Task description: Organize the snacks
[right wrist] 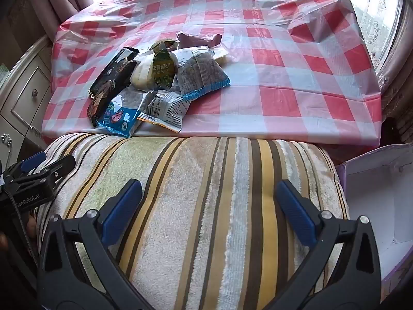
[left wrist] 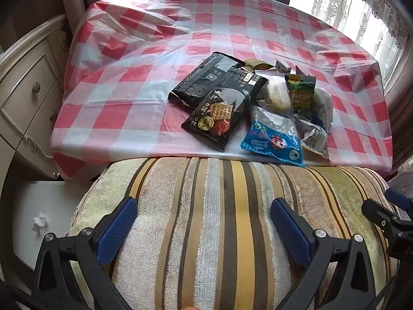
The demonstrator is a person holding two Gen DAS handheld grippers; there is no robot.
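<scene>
- On the table with the red-and-white checked plastic cloth (left wrist: pixel 160 51) sits a loose heap of snack packets (left wrist: pixel 247 103), bunched toward the near edge, some lying on top of each other.
- Left-wrist view: two black cracker packs are at the left of the heap, the front one (left wrist: pixel 216 121) showing a cracker picture, the other black pack (left wrist: pixel 206 80) tucked partly under it.
- Right beside those is a blue-and-clear packet (left wrist: pixel 273 134) with its corner poking over the table edge, plus a green packet (left wrist: pixel 302 90) propped up on a pale wrapped item.
- From the right-wrist view there's also a blue-edged clear bag of dark bits (right wrist: pixel 204 75) on the right side of the heap and a brownish-purple packet (right wrist: pixel 198 38) at the back.
- Left gripper (left wrist: pixel 204 222) has its jaws spread wide with nothing between them, just hovering over a striped fuzzy cushion (left wrist: pixel 219 206) in front of the table.
- Right gripper (right wrist: pixel 209 204) is the same deal, jaws wide apart and empty, also over that cushion, well short of the snacks.
- An open purple-rimmed box (right wrist: pixel 374 193) with a white inside sits at the right of the cushion.
- A cream drawer cabinet (left wrist: pixel 28 98) stands left of the table.
</scene>
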